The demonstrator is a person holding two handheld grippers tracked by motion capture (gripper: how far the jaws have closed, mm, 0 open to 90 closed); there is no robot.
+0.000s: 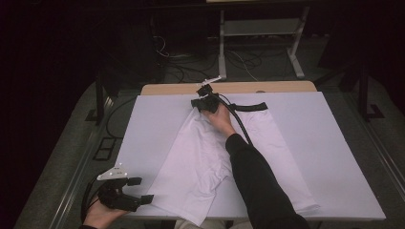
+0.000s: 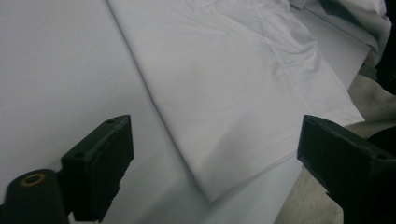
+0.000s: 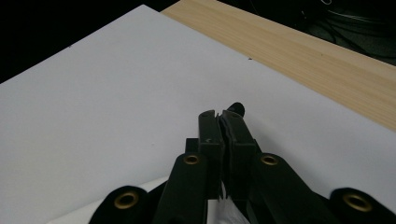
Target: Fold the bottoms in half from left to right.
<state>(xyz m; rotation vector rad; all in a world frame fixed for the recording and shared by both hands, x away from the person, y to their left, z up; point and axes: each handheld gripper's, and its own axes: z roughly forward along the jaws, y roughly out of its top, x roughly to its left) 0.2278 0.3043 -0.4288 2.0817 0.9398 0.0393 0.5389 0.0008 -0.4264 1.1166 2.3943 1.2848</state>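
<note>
While spread flat across the white board [image 1: 334, 157], white trousers [image 1: 200, 162] clamped at the far waistband by right gripper [image 1: 206, 103]; near hem just beyond left gripper [image 1: 138, 190], jaws apart, empty.

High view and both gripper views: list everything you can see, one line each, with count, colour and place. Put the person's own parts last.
Garment: one, white with a black band at its far end, spread flat on the sheet; looks like trousers or shorts.
Sheet: one, white, covering most of the table.
Table: one, light wood, bare strip along the far edge.
Frame: one, pale metal, on the floor beyond the table.
Cables: several, dark and light, on the floor near that frame.
Left gripper: one, black, jaws open, at the sheet's near left corner, aimed at the garment's near hem.
Right gripper: one, black, shut on the garment at its far end.
Right sleeve: one, black, lying across the garment.
</note>
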